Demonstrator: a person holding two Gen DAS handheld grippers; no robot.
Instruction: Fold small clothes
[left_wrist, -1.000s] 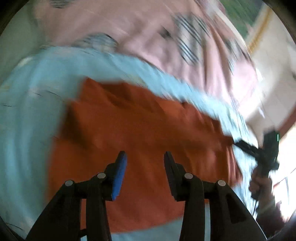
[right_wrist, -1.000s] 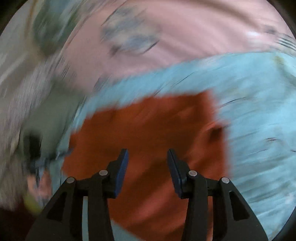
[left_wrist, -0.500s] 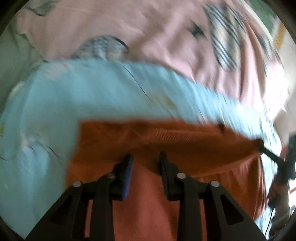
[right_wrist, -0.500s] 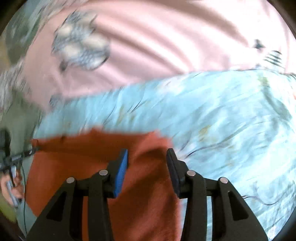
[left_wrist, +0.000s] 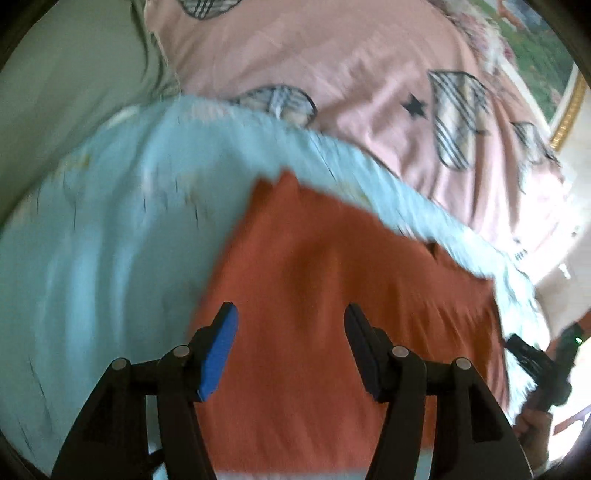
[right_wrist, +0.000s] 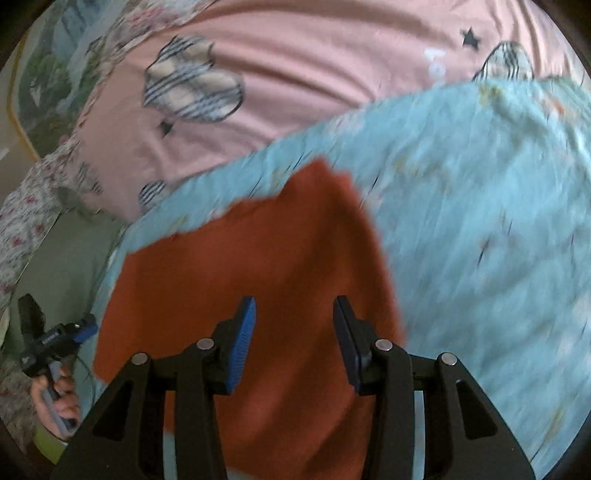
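Observation:
A rust-orange garment (left_wrist: 332, 295) lies spread on a light blue cloth (left_wrist: 110, 229); it also shows in the right wrist view (right_wrist: 251, 273). My left gripper (left_wrist: 290, 332) is open and empty, hovering over the garment's left part. My right gripper (right_wrist: 293, 325) is open and empty, over the garment near its right edge. The right gripper also shows at the far right of the left wrist view (left_wrist: 532, 358). The left gripper shows at the left edge of the right wrist view (right_wrist: 85, 328), held in a hand.
The blue cloth (right_wrist: 480, 221) lies on a pink bedsheet (left_wrist: 351, 74) with striped balloon prints. A green-grey cover (left_wrist: 55, 92) lies at the left. A gold-framed picture (left_wrist: 569, 110) is at the upper right.
Both grippers held the garment's far edge folded toward me half a second ago. Now both have opened and pulled back, and the garment lies flat.

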